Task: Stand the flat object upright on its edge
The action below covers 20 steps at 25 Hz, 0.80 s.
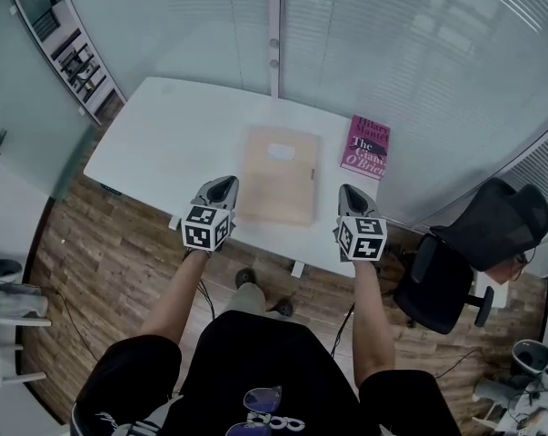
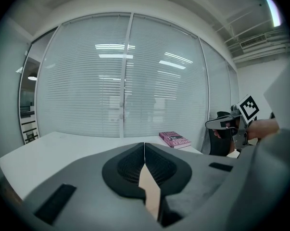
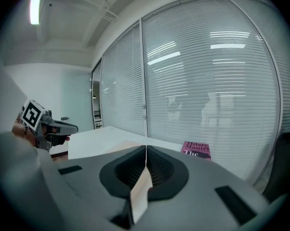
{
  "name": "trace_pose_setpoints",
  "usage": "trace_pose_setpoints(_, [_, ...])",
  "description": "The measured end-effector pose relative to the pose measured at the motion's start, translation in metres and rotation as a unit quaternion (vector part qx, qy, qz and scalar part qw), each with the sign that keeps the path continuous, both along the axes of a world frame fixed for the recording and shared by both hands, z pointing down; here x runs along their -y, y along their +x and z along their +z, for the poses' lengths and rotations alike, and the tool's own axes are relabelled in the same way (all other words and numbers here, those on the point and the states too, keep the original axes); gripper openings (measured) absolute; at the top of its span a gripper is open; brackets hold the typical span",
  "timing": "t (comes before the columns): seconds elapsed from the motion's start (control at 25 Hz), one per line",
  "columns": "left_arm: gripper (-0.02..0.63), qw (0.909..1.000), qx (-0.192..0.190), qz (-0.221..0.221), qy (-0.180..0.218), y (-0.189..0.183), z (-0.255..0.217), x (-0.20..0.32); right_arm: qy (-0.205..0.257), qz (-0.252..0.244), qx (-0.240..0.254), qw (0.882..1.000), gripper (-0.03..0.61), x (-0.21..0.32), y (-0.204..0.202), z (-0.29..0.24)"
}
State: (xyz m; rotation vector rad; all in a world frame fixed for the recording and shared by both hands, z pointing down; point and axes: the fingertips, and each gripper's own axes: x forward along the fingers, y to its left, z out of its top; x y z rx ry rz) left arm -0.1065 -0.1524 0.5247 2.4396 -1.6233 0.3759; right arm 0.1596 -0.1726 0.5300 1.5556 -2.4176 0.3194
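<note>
Left gripper [image 1: 223, 189], lower centre-left: jaws together, empty. Tan folder [image 1: 280, 175], frame centre: flat on white table [image 1: 164, 134], between both grippers. Right gripper [image 1: 350, 196], centre-right: jaws together, empty. Advice: catch opposite edges evenly, tilt slowly.

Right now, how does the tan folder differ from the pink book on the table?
The tan folder is mostly plain and larger; the pink book is smaller, with a printed cover. The folder lies mid-table, the book nearer the right edge. Both lie flat on the white table.
</note>
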Motion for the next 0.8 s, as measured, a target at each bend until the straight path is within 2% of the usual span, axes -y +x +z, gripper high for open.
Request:
trace_pose_setpoints(0.44, [0.023,0.9998,-0.011,0.005,-0.015,0.000,0.017,0.029,0.003,-0.005,0.008,1.000,0.025,0.029,0.000,0.004])
trace_pose_setpoints(0.64, [0.028,0.9991,-0.018,0.016,-0.035,-0.001,0.029,0.047,-0.024,-0.019,0.009,0.999,0.028,0.046,-0.010,0.020])
trace_pose_setpoints(0.68, [0.047,0.9988,-0.020,0.020,-0.041,-0.001,0.032,0.051,-0.032,-0.025,0.010,0.999,0.034,0.050,-0.013,0.024])
trace_pose_setpoints(0.72, [0.086,0.9983,-0.022,0.024,-0.049,-0.002,0.036,0.055,-0.042,-0.032,0.013,0.999,0.063,0.054,-0.017,0.029])
trace_pose_setpoints(0.76, [0.117,0.9977,-0.024,0.027,-0.057,-0.003,0.040,0.058,-0.053,-0.040,0.015,0.998,0.125,0.057,-0.021,0.035])
trace_pose_setpoints(0.8, [0.136,0.9971,-0.025,0.029,-0.065,-0.004,0.044,0.062,-0.065,-0.048,0.018,0.997,0.158,0.059,-0.025,0.041])
